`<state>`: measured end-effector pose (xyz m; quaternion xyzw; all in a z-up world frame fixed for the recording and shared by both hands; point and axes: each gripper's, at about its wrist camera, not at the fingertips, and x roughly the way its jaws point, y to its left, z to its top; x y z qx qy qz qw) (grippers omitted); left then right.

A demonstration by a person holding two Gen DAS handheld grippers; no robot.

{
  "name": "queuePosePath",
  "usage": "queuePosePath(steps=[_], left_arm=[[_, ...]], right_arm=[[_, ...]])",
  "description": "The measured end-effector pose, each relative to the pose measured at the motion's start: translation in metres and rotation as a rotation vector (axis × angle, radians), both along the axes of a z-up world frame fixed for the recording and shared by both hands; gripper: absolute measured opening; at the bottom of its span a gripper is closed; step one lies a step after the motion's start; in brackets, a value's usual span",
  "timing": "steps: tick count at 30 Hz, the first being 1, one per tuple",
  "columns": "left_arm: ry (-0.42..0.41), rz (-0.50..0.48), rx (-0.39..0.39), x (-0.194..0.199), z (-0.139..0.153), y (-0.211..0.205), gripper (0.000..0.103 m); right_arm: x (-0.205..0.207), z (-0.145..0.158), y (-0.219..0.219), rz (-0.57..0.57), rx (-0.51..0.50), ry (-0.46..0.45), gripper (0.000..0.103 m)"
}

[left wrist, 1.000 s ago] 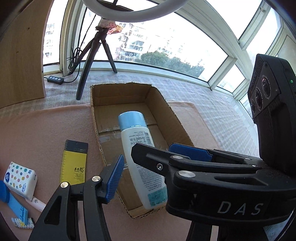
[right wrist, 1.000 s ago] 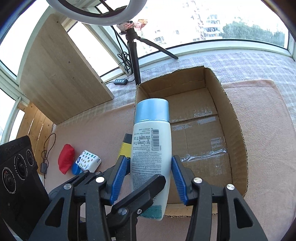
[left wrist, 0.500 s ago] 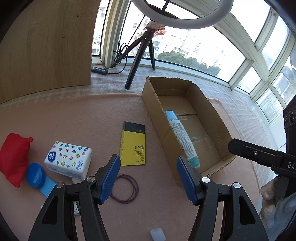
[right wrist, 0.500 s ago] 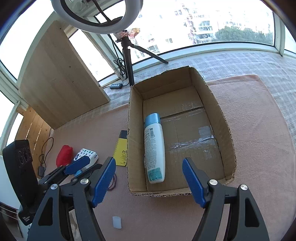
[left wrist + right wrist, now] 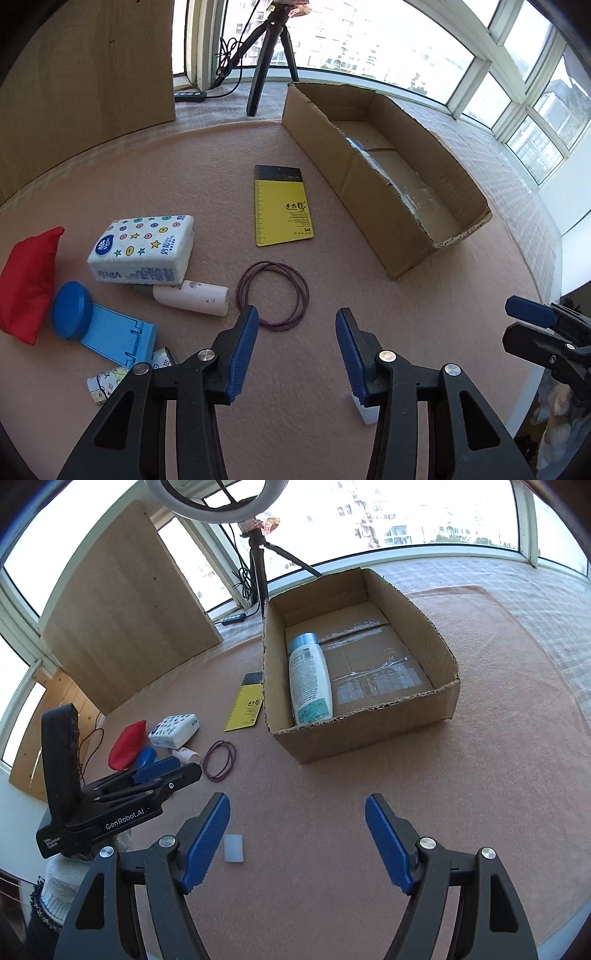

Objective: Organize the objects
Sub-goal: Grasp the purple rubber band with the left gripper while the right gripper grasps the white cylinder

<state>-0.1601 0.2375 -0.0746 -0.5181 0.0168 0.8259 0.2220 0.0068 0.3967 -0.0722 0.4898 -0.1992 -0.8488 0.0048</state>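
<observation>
Since the bottle (image 5: pixel 309 679) already lies in the box (image 5: pixel 424 613), both tongs, left (image 5: pixel 293 350) and right (image 5: pixel 295 840), gape empty; the left, just narrowing, could snag only one rubber band (image 5: pixel 273 295).

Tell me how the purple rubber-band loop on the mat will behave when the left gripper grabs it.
The rubber-band loop looks thin and coiled flat on the mat, so it will probably flop and dangle when lifted. It is likely very light. Lying so flat, it may slip past the left gripper fingers.
</observation>
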Motion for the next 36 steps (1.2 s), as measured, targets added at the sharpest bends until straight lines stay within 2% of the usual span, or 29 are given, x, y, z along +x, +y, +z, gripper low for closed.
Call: queuePosePath(steps=[4,6,13,20,23,29,36], left_arm=[[-0.022,-0.047,-0.04,-0.004,-0.012,0.015,0.037],[-0.037,-0.066,-0.055,-0.005,-0.018,0.02,0.027],[-0.082,-0.047,-0.013,-0.015,-0.029,0.018,0.019],[-0.065,-0.056,-0.041,-0.018,-0.03,0.017,0.017],[-0.065,-0.067,-0.062,-0.016,-0.03,0.016,0.004],[-0.083,-0.045,-0.029,-0.009,-0.03,0.006,0.003],[-0.09,-0.05,-0.025,0.012,-0.029,-0.005,0.003]], right_arm=[[0.015,-0.009,-0.008,0.003,0.023,-0.028,0.072],[0.021,-0.01,-0.008,-0.001,0.021,-0.029,0.072],[0.026,-0.014,-0.01,-0.007,0.009,-0.046,0.072],[0.017,-0.016,-0.033,0.062,0.035,-0.056,0.072],[0.01,-0.02,-0.049,0.114,0.063,-0.067,0.072],[-0.003,-0.032,-0.076,0.195,0.118,-0.087,0.072],[-0.015,-0.046,-0.087,0.233,0.145,-0.116,0.058]])
